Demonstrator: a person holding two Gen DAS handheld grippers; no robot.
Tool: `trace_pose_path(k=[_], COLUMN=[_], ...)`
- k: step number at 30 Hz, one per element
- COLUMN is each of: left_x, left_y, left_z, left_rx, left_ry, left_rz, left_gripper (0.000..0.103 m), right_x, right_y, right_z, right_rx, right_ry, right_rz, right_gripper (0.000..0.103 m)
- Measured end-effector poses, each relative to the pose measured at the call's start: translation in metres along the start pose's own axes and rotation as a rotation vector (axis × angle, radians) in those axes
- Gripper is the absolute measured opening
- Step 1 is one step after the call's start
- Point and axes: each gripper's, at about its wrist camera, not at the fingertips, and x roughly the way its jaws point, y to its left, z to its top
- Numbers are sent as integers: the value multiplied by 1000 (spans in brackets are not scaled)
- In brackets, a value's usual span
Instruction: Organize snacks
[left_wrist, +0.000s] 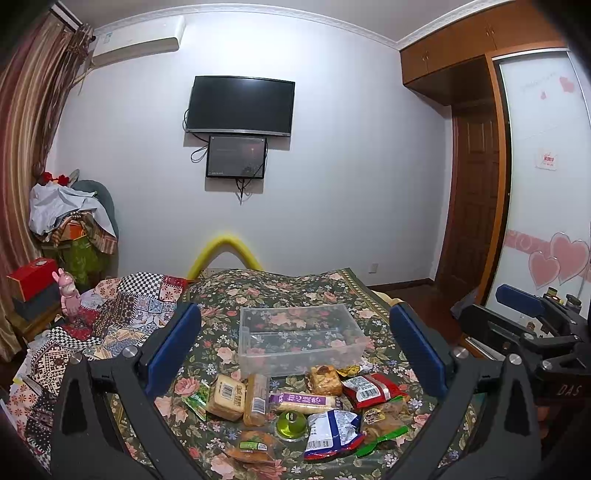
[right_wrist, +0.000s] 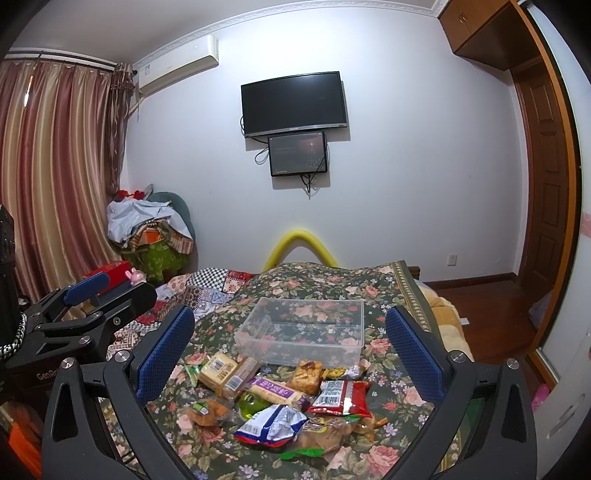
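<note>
A clear plastic bin (left_wrist: 301, 341) (right_wrist: 303, 334) sits empty on the floral bedspread (left_wrist: 280, 288). In front of it lies a pile of wrapped snacks: a red packet (left_wrist: 369, 391) (right_wrist: 341, 398), a blue-and-white packet (left_wrist: 332, 432) (right_wrist: 271, 426), a purple-labelled bar (left_wrist: 306, 401) (right_wrist: 277, 393), yellow cakes (left_wrist: 227, 397) (right_wrist: 218, 371) and a green jelly cup (left_wrist: 291, 424). My left gripper (left_wrist: 295, 350) is open and empty above the pile. My right gripper (right_wrist: 290, 354) is open and empty too, and shows at the right in the left wrist view (left_wrist: 524, 314).
The bed fills the foreground, with a patchwork quilt (left_wrist: 122, 314) on its left. A yellow foam tube (left_wrist: 225, 251) arches at the bed's far end. A cluttered chair (left_wrist: 74, 229) and red box (left_wrist: 33, 277) stand at left. A wardrobe (left_wrist: 535, 184) is right.
</note>
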Motion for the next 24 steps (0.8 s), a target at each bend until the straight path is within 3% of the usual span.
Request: trace_pose_path(k=[24], left_x=[10], left_y=[4], left_z=[-7], left_rx=[2], left_ry=[28], left_rz=[8], left_gripper=[103], right_x=[10], right_y=[-5], right_z=[-9], right_rx=[14], right_ry=[31], right_rz=[-7], right_gripper=[103])
